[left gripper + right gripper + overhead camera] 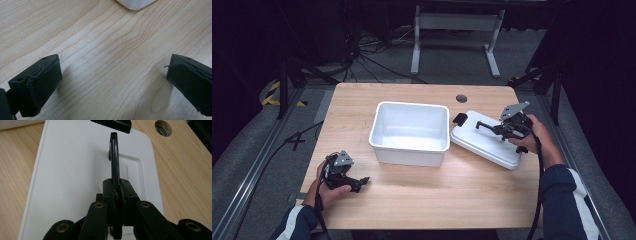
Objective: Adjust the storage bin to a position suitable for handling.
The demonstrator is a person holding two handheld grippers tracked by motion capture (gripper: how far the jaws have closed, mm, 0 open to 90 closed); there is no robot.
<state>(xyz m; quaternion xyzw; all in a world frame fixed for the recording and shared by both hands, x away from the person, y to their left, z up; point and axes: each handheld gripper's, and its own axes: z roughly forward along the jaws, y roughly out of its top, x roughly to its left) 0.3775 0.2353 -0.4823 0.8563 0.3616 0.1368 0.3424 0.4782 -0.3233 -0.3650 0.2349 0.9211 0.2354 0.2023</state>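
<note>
At three o'clock of the white bin [410, 131], my right gripper [490, 128] pinches the lid [484, 142] by its black handle [114, 157], long axis pointing at the bin; my left gripper [360, 183] rests wide open, empty.

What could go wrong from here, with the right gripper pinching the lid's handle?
The right gripper is shut on the thin black handle alone, so the white lid might swing or slip if lifted. The lid lies close beside the white bin and could knock it. The left gripper rests open on the table, apart from the bin, so nothing steadies it.
</note>
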